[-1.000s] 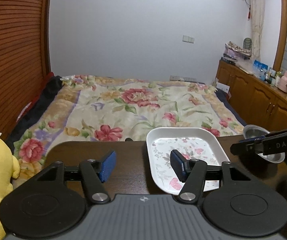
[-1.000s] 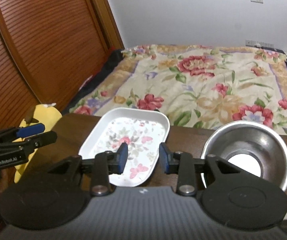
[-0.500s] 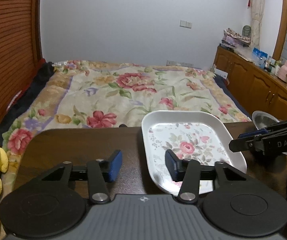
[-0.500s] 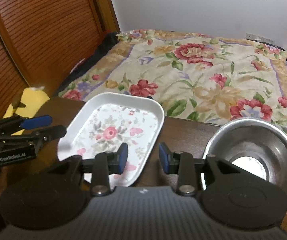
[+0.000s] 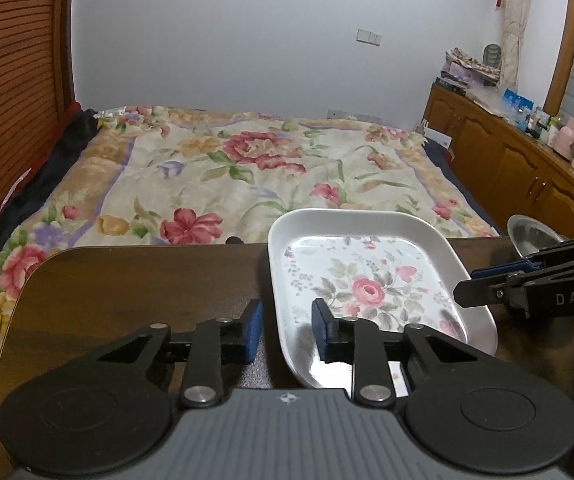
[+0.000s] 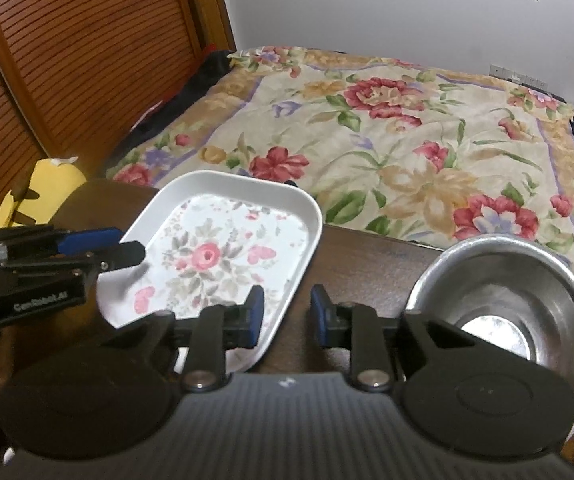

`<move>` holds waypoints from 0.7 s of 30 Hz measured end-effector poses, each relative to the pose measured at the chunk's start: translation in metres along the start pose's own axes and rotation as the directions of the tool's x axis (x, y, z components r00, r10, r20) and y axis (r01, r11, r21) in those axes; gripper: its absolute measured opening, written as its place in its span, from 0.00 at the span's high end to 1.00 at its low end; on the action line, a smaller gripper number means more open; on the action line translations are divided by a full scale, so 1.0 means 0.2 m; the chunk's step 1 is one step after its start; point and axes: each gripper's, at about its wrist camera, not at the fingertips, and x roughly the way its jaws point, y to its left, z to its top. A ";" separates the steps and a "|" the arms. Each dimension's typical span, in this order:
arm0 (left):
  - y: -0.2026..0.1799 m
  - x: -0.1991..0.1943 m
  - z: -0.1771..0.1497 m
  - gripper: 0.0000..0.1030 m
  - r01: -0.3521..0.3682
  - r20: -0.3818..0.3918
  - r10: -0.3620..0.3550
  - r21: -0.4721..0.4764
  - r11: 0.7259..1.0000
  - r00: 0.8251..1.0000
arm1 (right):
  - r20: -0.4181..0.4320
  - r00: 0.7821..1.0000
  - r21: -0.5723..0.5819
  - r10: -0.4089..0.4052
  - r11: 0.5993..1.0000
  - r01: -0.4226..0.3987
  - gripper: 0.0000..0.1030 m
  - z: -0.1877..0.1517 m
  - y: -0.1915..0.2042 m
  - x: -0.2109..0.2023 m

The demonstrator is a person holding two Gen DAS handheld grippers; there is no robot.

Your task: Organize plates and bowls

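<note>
Left wrist view: left gripper (image 5: 287,330) low over the dark bench (image 5: 139,280), jaws closing astride the near left rim of the floral plate (image 5: 367,280); left pad outside the rim, right pad inside over the plate floor, rim between them but a gap visible on each side, so not yet pressed. Plate flat on the bench beside its far edge, bed (image 5: 247,168) beyond. Right gripper (image 5: 483,284) entering from the right at the plate's right rim; part of the steel bowl (image 5: 527,232) behind it.

Right wrist view: right gripper (image 6: 285,316) with jaws closing astride the plate's (image 6: 223,248) near right rim, left pad over the plate, right pad over bare bench (image 6: 367,264); no firm contact discernible. Steel bowl (image 6: 507,292) upright just right of the gripper, apart from the plate. Left gripper (image 6: 127,246) at the plate's left rim.

Step in hand, judged: two-sided grasp of the plate. Next move calls for both pairs of pads seated on the rim, then an even, level lift, clear of the bowl.
</note>
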 end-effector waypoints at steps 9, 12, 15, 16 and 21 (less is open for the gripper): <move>-0.01 0.01 -0.02 0.86 0.001 -0.006 -0.001 0.002 1.000 1.000 | -0.040 0.999 -0.017 0.011 1.000 -0.012 0.82 0.00 0.02 0.04; -0.01 0.00 -0.02 0.87 0.002 -0.012 -0.002 -0.003 1.000 1.000 | -0.058 0.998 -0.036 0.001 0.999 -0.003 0.84 0.00 0.03 0.05; -0.01 -0.02 -0.02 0.87 0.010 -0.018 -0.010 -0.010 1.000 1.000 | -0.067 0.998 -0.042 -0.004 0.999 0.001 0.84 0.00 0.04 0.05; -0.01 -0.02 -0.02 0.87 0.009 -0.021 -0.009 -0.014 1.000 1.000 | -0.070 0.998 -0.043 -0.006 0.999 0.003 0.84 0.00 0.04 0.05; 0.01 -0.08 0.00 0.87 0.013 -0.007 -0.013 -0.016 1.000 1.000 | -0.045 0.998 0.004 0.041 0.999 -0.041 0.88 0.00 0.01 0.02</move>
